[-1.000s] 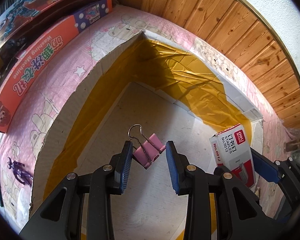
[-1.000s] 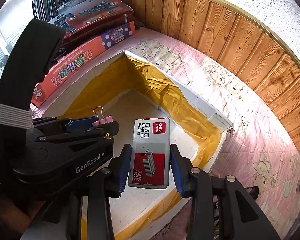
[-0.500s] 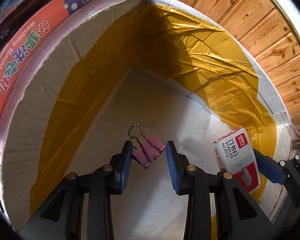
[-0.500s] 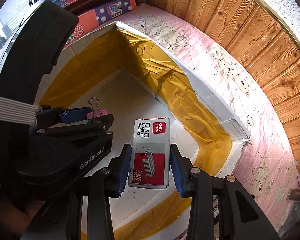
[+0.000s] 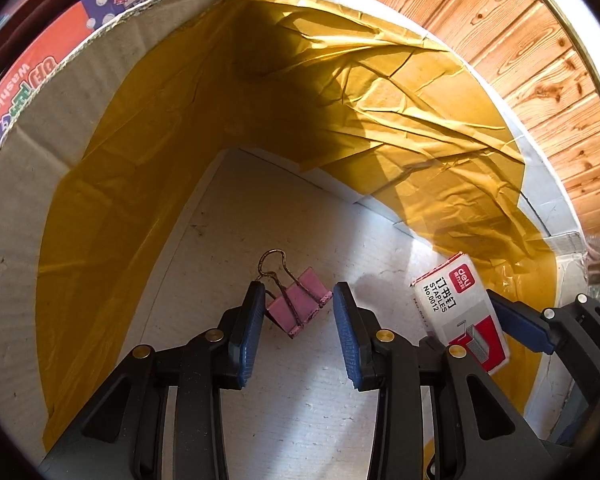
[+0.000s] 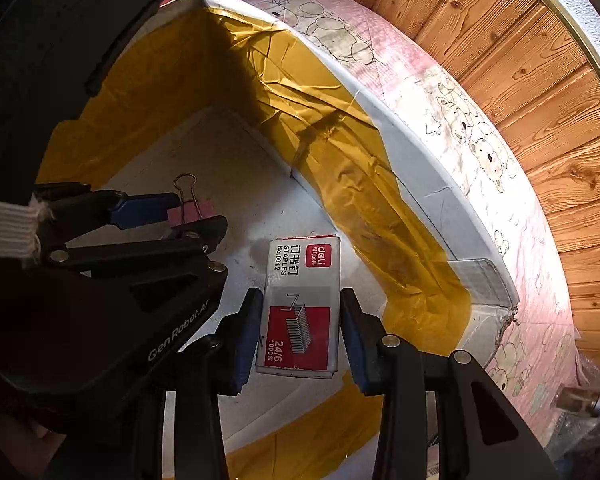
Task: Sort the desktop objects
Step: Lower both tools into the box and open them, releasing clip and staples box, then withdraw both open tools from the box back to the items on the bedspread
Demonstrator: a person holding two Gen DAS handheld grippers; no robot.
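Note:
My left gripper [image 5: 298, 300] is shut on a pink binder clip [image 5: 298, 306], gripped across its body and wire handles, low inside a white cardboard box [image 5: 28, 128] lined with yellow tape. My right gripper [image 6: 298, 304] is shut on a grey and red staples box [image 6: 300, 304], held just above the box floor. The staples box also shows in the left wrist view [image 5: 460, 320], to the right of the clip. The left gripper and the clip [image 6: 190, 210] show in the right wrist view at the left.
The cardboard box's floor [image 5: 260, 220] is white. The box stands on a pink bear-print cloth [image 6: 480, 152] by a wooden wall [image 6: 520, 60]. An orange toy carton [image 5: 40, 68] lies behind the box's left wall. A small metal object [image 6: 580, 400] lies at the right.
Both grippers have moved down into the cardboard box with their objects still held. The box walls now fill most of both views.

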